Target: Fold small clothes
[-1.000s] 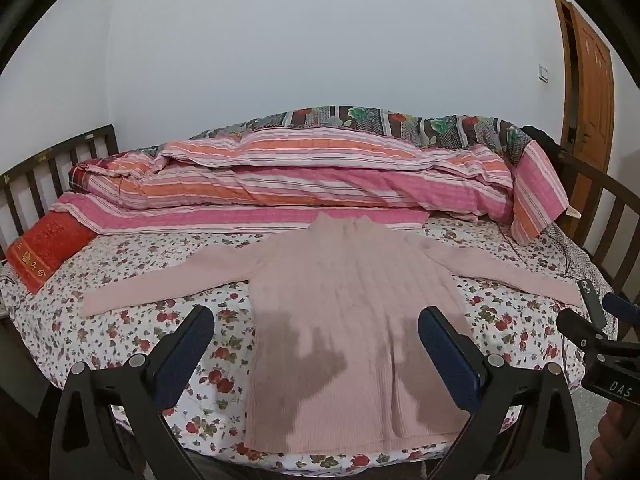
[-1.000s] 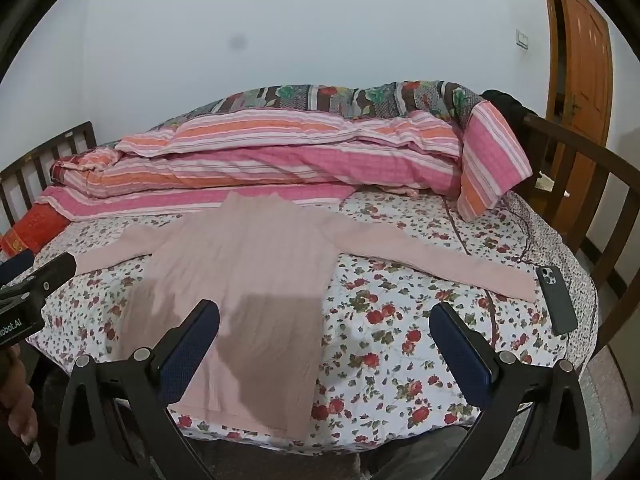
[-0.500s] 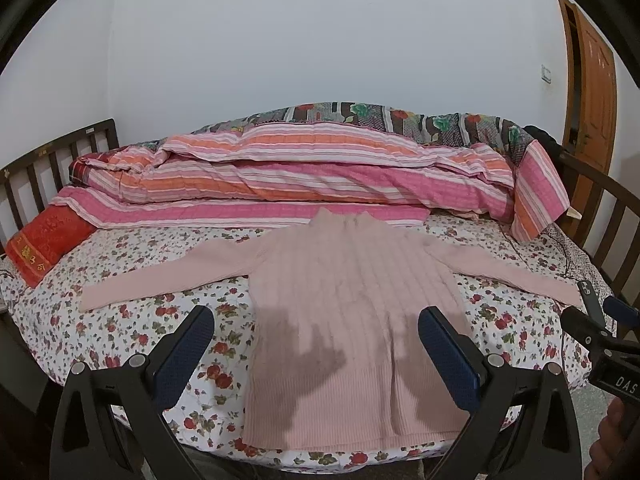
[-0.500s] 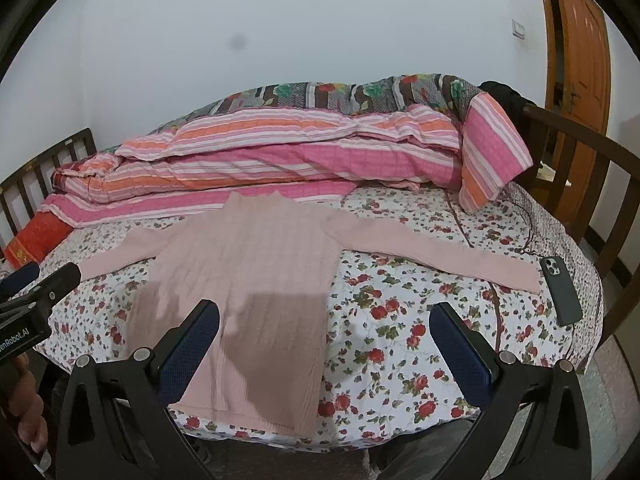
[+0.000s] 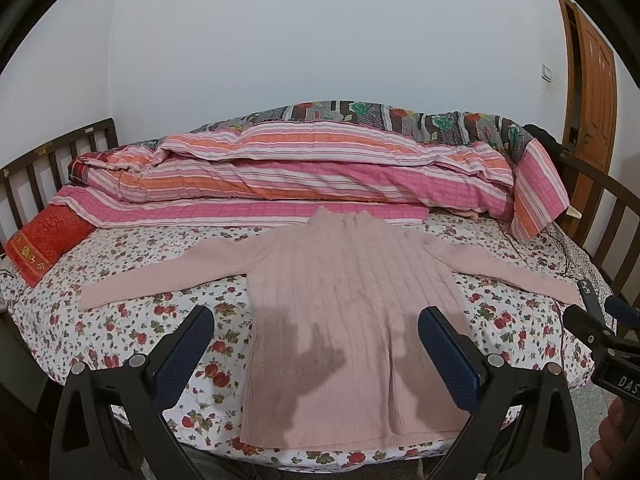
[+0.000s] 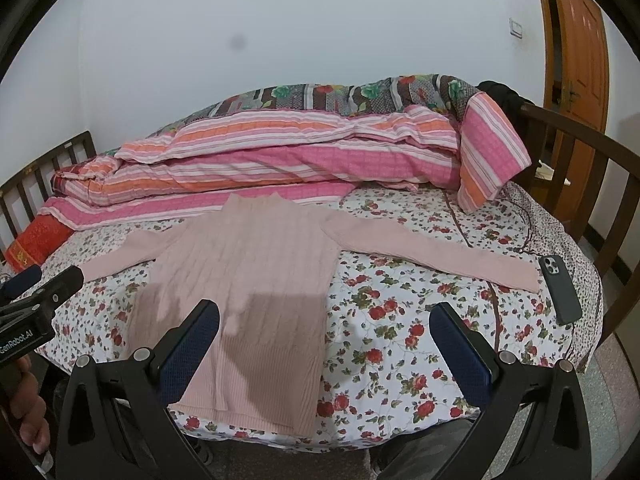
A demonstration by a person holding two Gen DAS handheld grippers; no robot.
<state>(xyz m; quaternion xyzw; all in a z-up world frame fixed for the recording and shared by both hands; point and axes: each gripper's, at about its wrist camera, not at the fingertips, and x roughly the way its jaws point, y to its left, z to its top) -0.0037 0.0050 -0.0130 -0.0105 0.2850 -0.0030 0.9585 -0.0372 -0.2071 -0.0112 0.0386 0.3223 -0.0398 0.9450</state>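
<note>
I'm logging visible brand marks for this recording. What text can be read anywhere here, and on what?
"DAS": partial white lettering on the right gripper body, cut by the frame edge.
"enRobot.AI": white lettering on the left gripper body, its start cut off.
Gold characters on the red pillow: too blurred to read.

Left black plastic two-finger gripper (image 5: 316, 354): dark blue textured pads (image 5: 182, 358), silver screws on arms. Right black plastic two-finger gripper (image 6: 325, 352): same build. White "DAS" and "GenRobot.AI" lettering on bodies. Bare-skinned fingers at frame edges.
</note>
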